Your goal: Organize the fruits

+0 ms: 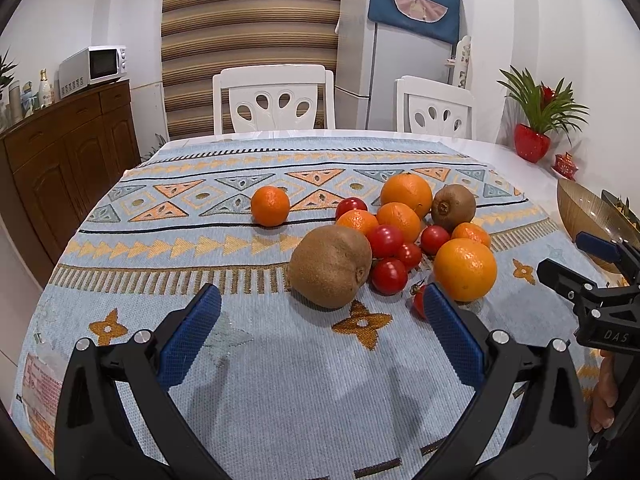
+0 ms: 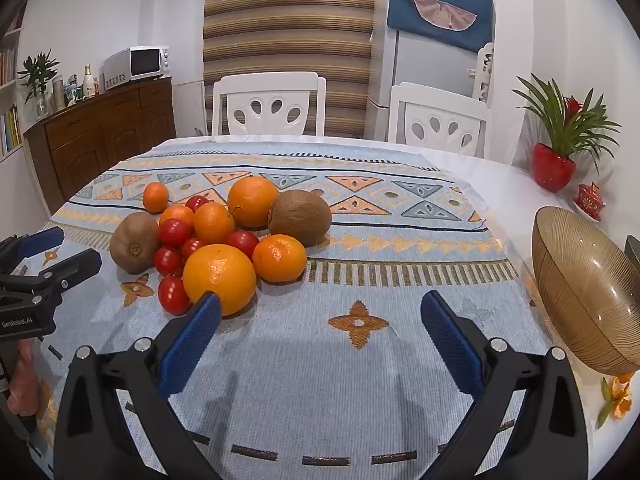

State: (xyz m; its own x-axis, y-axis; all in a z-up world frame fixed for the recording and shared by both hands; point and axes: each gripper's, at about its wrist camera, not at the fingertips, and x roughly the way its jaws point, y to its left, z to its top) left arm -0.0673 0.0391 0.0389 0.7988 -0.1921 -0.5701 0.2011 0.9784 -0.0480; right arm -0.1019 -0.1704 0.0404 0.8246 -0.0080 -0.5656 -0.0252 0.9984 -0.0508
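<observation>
Fruit pile: we see round oranges (image 2: 219,278), small shiny red tomatoes (image 2: 173,232) and fuzzy brown kiwis (image 2: 300,217) bunched together on the cloth; they touch one another
Lone orange: one small orange (image 1: 270,205) sits a little apart from the pile, on the far left side of it
Near kiwi: in the left wrist view a big kiwi (image 1: 331,266) lies just past our left gripper; its skin looks rough and hairy
Bowl: only the right wrist view shows the whole golden bowl (image 2: 580,280); it is see-through with thin ribs and stands at the right edge of the table; the left wrist view shows just a bit of it
Left gripper: our left gripper (image 1: 320,308) has its two fingers wide apart and holds nothing; the pads (image 1: 190,338) are blue and bumpy, the arms black and smooth
Right gripper: our right gripper (image 2: 320,312) is spread wide too and holds nothing; its left pad sits in front of the nearest big orange
Cloth: the tablecloth (image 2: 360,360) is woven, pale blue with orange triangles and flower shapes
Hand: the left wrist view shows fingers (image 1: 604,396) around the other gripper's handle
Behind: two white chairs (image 1: 274,98); a red pot (image 2: 552,168) with a green plant; a white microwave (image 1: 94,65) on a brown wooden cupboard
</observation>
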